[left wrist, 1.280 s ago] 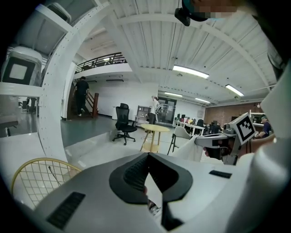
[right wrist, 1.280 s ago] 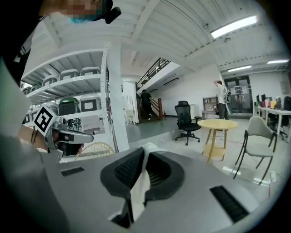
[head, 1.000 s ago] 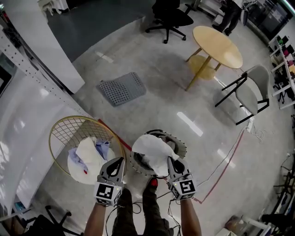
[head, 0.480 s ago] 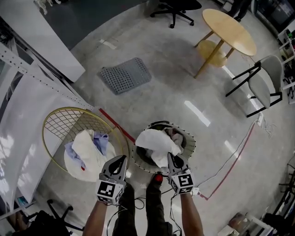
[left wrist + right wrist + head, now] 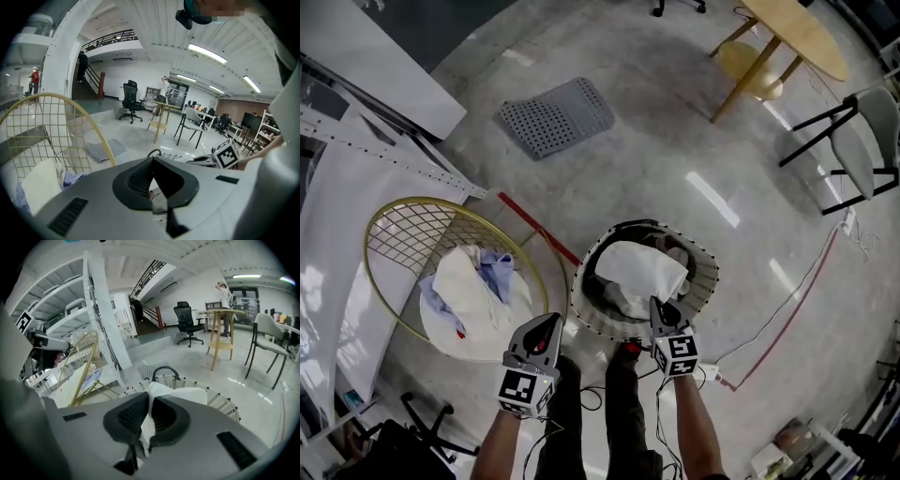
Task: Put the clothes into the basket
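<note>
A white garment [image 5: 642, 267] hangs from my right gripper [image 5: 659, 307], which is shut on its edge, and it sinks into the round white woven basket [image 5: 581, 302] with the black handle. In the right gripper view the cloth [image 5: 176, 394] is pinched between the pads [image 5: 149, 404], with the basket rim [image 5: 220, 401] just beyond. My left gripper [image 5: 550, 322] hovers left of the basket and near the person's knees; its jaws [image 5: 152, 161] are shut on nothing. A gold wire basket [image 5: 394, 220] on the left holds white and blue clothes [image 5: 469, 286].
A grey perforated mat [image 5: 555, 115] lies on the floor farther off. A round wooden table [image 5: 787, 33] and a chair [image 5: 862, 131] stand at the upper right. White shelving [image 5: 356, 141] runs along the left. Red tape and a cable [image 5: 787, 309] cross the floor at right.
Both grippers have dropped lower. The white garment has gone down with the right gripper from above the woven basket into its opening. The left gripper stays shut on nothing.
</note>
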`<control>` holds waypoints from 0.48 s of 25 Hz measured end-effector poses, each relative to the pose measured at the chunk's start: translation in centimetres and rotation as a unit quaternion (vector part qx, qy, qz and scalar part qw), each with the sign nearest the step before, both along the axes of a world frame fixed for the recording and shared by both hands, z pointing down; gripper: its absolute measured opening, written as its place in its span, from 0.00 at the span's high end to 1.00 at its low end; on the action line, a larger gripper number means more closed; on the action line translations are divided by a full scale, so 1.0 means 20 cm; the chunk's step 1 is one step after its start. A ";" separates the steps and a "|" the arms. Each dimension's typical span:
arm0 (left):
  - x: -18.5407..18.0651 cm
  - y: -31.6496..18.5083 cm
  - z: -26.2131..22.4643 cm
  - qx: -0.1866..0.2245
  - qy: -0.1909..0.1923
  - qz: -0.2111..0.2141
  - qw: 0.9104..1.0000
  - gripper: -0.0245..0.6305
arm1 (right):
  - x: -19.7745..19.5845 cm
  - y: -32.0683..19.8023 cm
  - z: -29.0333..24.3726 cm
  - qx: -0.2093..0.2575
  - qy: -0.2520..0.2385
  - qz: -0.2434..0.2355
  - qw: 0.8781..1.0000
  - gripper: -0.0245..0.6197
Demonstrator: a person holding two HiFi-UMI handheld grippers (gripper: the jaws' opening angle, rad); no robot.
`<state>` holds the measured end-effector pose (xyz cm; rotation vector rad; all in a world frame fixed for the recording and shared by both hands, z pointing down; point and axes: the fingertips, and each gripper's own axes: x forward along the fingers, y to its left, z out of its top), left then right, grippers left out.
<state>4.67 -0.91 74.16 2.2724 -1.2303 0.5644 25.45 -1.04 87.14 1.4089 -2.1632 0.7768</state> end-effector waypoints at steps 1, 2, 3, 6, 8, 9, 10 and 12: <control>0.00 0.00 0.02 -0.002 -0.001 0.000 1.000 0.96 | 0.01 0.01 0.05 -0.009 0.001 0.002 1.000 0.91; 0.00 0.00 0.04 -0.003 -0.002 0.002 1.000 0.96 | 0.01 0.01 0.10 -0.016 0.001 0.005 1.000 0.91; 0.00 0.00 0.04 -0.004 -0.002 0.003 1.000 0.96 | 0.01 0.02 0.13 -0.021 0.000 0.006 1.000 0.92; 0.01 0.01 0.05 -0.006 -0.001 0.005 1.000 0.96 | 0.01 0.03 0.19 -0.026 -0.003 0.007 1.000 0.92; 0.02 0.02 0.06 -0.009 -0.003 0.006 1.000 0.96 | 0.02 0.03 0.18 -0.022 -0.010 0.014 1.000 0.91; 0.02 0.02 0.07 -0.010 -0.004 0.006 1.000 0.96 | 0.02 0.02 0.16 -0.018 -0.016 0.019 1.000 0.91; 0.02 0.02 0.07 -0.013 -0.004 0.004 1.000 0.96 | 0.01 0.01 0.14 -0.011 -0.024 0.023 0.999 0.87; 0.01 0.02 0.07 -0.021 -0.002 0.000 1.000 0.96 | 0.02 -0.01 0.08 0.004 -0.038 0.027 0.999 0.64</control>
